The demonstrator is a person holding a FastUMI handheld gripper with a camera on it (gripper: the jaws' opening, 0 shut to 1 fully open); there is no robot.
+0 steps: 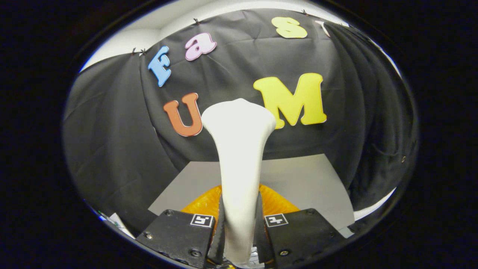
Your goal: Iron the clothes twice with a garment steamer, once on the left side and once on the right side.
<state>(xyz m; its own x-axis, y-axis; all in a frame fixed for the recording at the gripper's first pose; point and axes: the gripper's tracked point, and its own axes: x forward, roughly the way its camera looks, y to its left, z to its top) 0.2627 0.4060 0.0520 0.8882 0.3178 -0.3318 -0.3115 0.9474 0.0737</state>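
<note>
Clamping the white garment steamer (239,157), the tool (239,228) is clenched on its handle; the long axis is run straight ahead; the orange clothes (278,203) are spread below, on the counter (310,179).

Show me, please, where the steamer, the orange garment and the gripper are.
steamer (239,149), gripper view, middle of its white body
orange garment (278,201), gripper view, fabric right of the steamer
gripper (239,224), gripper view, between its fingertips, shut on the steamer

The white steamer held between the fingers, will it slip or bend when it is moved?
The steamer looks like rigid moulded plastic, so it probably will not bend. Its glossy, narrow neck may slip or twist in the gripper. Its wider head beyond the fingers may make it top-heavy.
</note>
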